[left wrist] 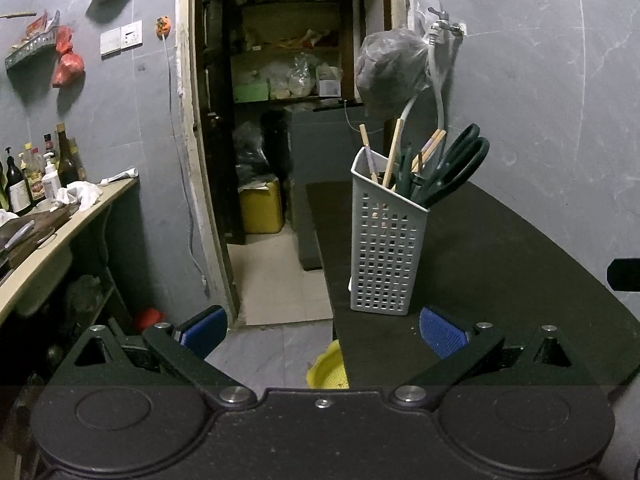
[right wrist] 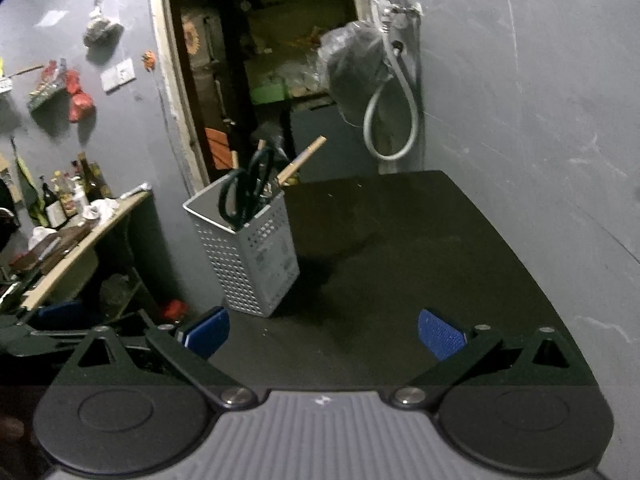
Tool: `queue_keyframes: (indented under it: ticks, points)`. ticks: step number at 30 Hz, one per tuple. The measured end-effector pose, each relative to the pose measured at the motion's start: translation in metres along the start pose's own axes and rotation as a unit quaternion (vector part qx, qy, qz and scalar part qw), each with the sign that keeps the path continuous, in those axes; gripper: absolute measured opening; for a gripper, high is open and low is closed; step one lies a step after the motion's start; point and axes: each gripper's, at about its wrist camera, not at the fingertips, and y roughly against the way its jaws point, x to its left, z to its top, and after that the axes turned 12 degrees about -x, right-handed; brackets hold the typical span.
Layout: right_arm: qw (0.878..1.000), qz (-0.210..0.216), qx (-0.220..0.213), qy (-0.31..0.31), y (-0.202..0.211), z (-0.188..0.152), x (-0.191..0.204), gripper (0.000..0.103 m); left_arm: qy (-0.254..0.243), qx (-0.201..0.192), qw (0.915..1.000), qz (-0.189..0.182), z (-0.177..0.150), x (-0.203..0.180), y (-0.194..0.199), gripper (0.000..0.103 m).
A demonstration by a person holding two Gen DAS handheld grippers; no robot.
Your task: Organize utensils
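Dark table (right wrist: pixel 400 240) – yellow basket (left wrist: pixel 328 372) on floor, left view only.

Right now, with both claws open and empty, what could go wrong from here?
The tall white perforated plastic utensil holder stands near the dark table's left edge; a nudge could tip it to the floor. The dark-handled scissors and wooden chopsticks lean outward, so a claw reaching in might snag them.

Utensil holder (left wrist: pixel 385 248) hides chopstick, scissors lower ends – contents unclear.
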Motion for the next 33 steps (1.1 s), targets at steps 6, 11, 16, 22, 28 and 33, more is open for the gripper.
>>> queue_keyframes:
  ticks: [6,11,16,22,28,33]
  points:
    - [0.999,-0.038,0.014,-0.006,-0.001,-0.006,0.015,0.103,-0.005,-0.005,0.9998,-0.019,0.003,0.019,-0.002,0.102]
    - [0.999,-0.049,0.017,-0.01,0.002,-0.013,0.03,0.103,-0.004,-0.006,0.9996,-0.029,0.002,0.035,-0.005,0.102]
    - [0.998,-0.062,0.016,-0.003,0.005,-0.02,0.045,0.103,-0.002,-0.012,0.9992,-0.037,0.0,0.047,-0.007,0.102]
    - [0.997,-0.072,0.012,0.004,0.01,-0.02,0.061,0.103,-0.004,-0.018,0.9987,-0.047,-0.001,0.057,-0.007,0.102]
    - [0.996,-0.085,0.013,0.006,0.015,-0.023,0.072,0.103,-0.002,-0.018,0.9982,-0.058,-0.003,0.062,-0.007,0.102]
    - [0.995,-0.094,0.02,0.012,0.02,-0.028,0.077,0.103,0.001,-0.015,0.9979,-0.063,-0.007,0.065,-0.009,0.102]
